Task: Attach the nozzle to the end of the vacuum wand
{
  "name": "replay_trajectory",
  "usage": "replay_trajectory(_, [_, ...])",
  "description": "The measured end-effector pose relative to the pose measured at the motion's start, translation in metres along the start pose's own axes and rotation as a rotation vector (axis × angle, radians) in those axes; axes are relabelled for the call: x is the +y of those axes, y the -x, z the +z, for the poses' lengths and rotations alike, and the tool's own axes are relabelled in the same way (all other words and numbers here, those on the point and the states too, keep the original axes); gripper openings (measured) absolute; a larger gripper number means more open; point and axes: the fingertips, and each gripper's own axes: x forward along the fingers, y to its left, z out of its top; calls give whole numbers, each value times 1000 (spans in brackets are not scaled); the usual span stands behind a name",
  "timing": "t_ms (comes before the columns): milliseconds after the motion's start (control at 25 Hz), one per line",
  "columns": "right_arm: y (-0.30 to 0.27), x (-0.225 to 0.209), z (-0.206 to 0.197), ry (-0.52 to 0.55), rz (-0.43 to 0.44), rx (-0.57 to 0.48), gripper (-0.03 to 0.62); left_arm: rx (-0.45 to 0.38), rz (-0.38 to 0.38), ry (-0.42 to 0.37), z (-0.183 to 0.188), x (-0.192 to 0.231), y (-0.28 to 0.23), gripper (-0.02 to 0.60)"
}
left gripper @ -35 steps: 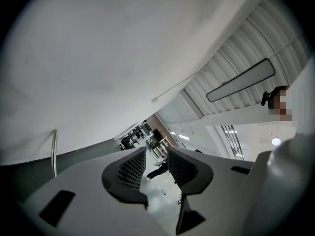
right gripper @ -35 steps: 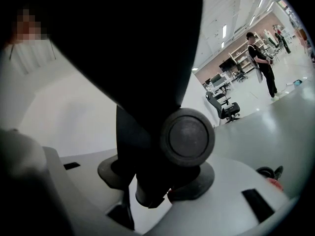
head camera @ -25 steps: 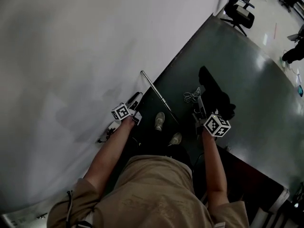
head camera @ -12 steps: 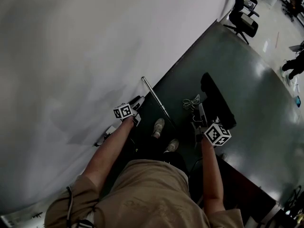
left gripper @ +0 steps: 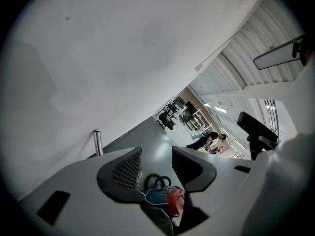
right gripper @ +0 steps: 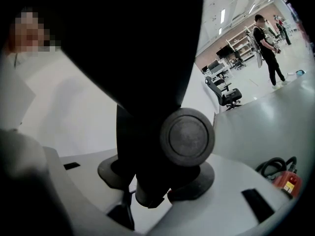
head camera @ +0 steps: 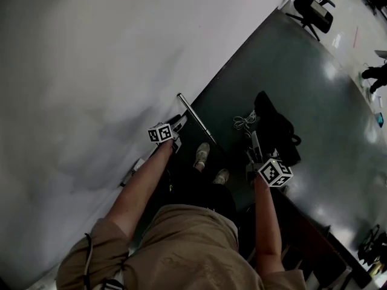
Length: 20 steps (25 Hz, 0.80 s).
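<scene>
A white wall (head camera: 91,71) ran along my left, and it met a dark, glossy floor (head camera: 314,89) in a straight line. My two pale shoes (head camera: 202,154) stood on that floor, close to the wall's foot. A coil of white cable (head camera: 243,121) lay on the floor ahead of them. A black office chair (head camera: 314,14) stood farther along the wall, and a person in dark clothes (right gripper: 266,48) stood well beyond it, in front of shelving. Off to my right a red canister (right gripper: 286,182) sat on the floor with loops of black hose beside it.
</scene>
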Motion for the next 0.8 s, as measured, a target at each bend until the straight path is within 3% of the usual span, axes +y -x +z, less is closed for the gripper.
replay_trajectory(280, [-71, -29, -27, -32, -61, 21, 192, 78, 95, 54, -7, 74, -60, 204])
replay_trajectory(600, [-136, -73, -68, -63, -104, 48, 192, 161, 187, 8, -19, 154, -131, 235])
replay_trajectory(800, [-163, -96, -93, -56, -119, 81, 192, 188, 216, 46, -29, 184, -166, 261])
